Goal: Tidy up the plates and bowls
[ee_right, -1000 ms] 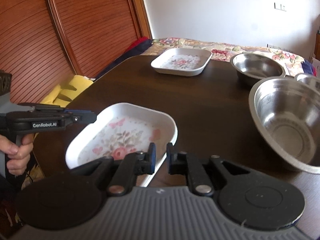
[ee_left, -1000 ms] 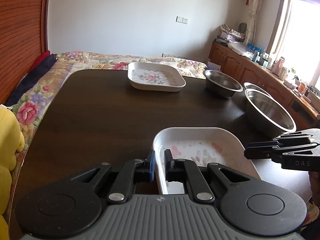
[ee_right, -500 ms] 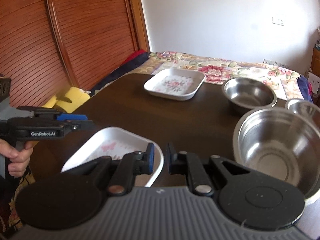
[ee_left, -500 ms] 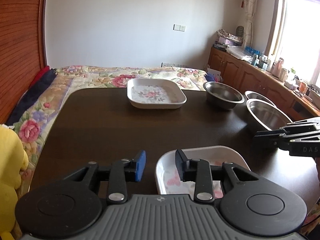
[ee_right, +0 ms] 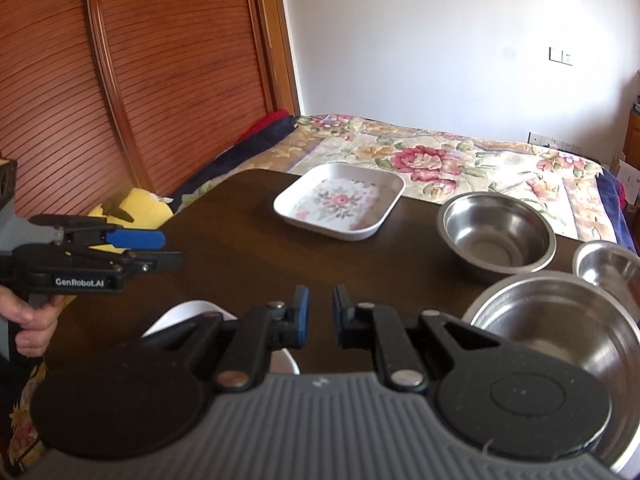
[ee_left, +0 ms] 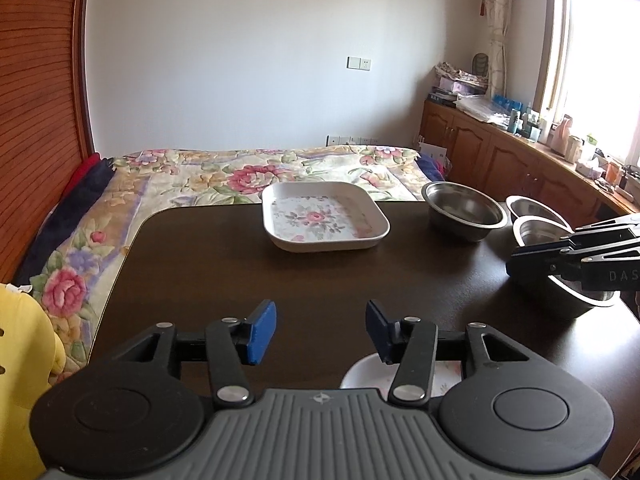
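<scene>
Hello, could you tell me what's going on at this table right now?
A person holds a gripper in each hand above a dark table, sorting dishes. The left gripper is open and empty; the right gripper is slightly open, holding nothing. A floral plate lies just under them, another floral plate at the far edge, and three steel bowls on the right.

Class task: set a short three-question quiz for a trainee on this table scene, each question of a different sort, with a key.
1. True or false: the left tongs grip the near plate.
2. How many steel bowls stand on the table?
3. The far plate is: A) stacked in a bowl B) alone near the far edge C) held by the right tongs.

Key: 1 false, they are open and empty. 2 three. 3 B.
</scene>
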A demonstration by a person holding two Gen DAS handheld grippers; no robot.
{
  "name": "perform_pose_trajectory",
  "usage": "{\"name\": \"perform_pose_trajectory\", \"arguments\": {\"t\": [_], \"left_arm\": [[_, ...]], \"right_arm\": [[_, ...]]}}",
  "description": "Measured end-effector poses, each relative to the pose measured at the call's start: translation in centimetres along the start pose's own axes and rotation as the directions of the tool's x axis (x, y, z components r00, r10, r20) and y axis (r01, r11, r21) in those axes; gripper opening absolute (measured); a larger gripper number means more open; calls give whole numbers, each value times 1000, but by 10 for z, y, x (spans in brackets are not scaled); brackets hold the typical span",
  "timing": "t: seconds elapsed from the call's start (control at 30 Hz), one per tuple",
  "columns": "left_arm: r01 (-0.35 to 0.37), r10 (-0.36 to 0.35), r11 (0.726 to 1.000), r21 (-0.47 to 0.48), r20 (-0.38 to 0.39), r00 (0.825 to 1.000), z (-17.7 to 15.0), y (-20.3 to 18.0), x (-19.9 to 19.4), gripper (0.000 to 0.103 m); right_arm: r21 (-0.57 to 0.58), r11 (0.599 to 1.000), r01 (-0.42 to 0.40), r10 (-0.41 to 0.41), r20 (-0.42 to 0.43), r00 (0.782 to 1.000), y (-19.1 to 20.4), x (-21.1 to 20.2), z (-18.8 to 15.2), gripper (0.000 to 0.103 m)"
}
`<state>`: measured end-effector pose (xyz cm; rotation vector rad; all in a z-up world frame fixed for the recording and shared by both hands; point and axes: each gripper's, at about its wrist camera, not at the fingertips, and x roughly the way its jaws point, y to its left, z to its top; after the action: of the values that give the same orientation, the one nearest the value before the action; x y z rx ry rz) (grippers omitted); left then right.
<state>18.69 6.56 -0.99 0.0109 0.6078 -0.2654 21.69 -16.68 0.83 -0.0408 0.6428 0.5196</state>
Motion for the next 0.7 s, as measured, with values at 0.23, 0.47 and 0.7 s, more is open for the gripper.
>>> {"name": "perform_pose_trajectory", "arguments": {"t": [0.23, 0.47, 0.7], "left_arm": [[-12, 12, 1000, 7, 3, 1000, 9, 5, 10, 79], [-25, 25, 1000, 10, -2, 1000, 15, 8, 19, 80], [-43, 43, 999, 26, -10, 999, 22, 13, 33, 88]], "right_arm": [[-11, 1000, -9, 9, -3, 1000, -1, 10, 8, 14], [-20, 1000, -15, 15, -4, 1000, -1, 17, 15, 14], [-26, 1000, -6, 5, -22, 1000, -6, 29, 28, 18]]}}
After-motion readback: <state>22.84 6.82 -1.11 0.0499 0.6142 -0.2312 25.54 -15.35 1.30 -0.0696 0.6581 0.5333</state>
